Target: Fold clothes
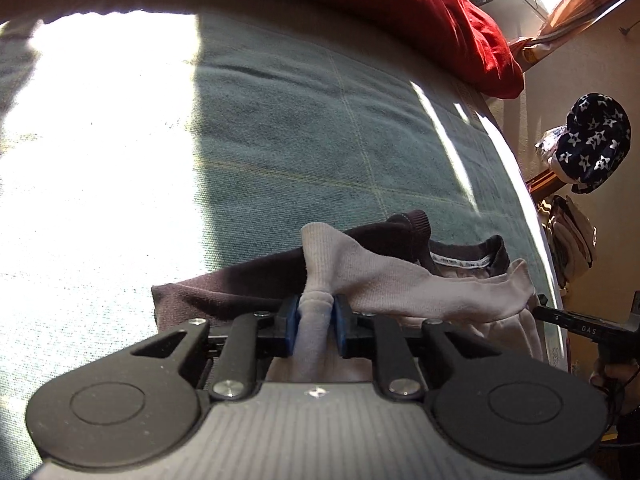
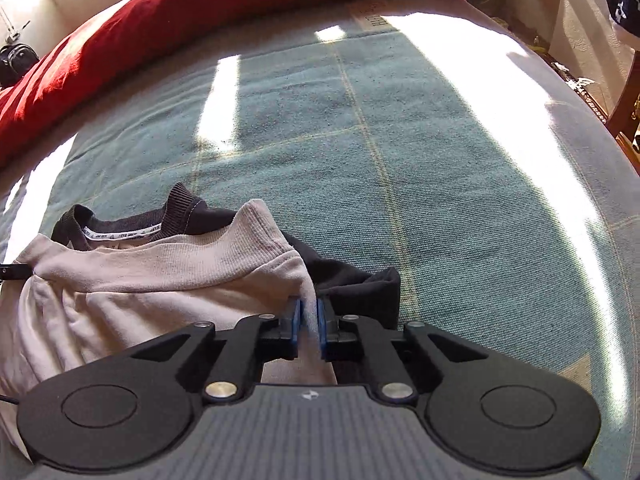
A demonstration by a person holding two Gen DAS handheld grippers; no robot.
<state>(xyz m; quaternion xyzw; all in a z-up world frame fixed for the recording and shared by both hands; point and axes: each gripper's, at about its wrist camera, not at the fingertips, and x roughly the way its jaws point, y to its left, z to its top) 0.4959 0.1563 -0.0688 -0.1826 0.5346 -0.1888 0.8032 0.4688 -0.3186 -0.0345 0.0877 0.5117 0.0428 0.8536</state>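
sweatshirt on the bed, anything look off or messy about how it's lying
Yes. The sweatshirt lies bunched, its pale hem pulled up near the dark collar, one dark sleeve sticking out. Left gripper and right gripper both pinch the hem.

Hard sunlight blows out patches on blanket (image 1: 280, 128); sharp shadows; strong fisheye bending at edges.
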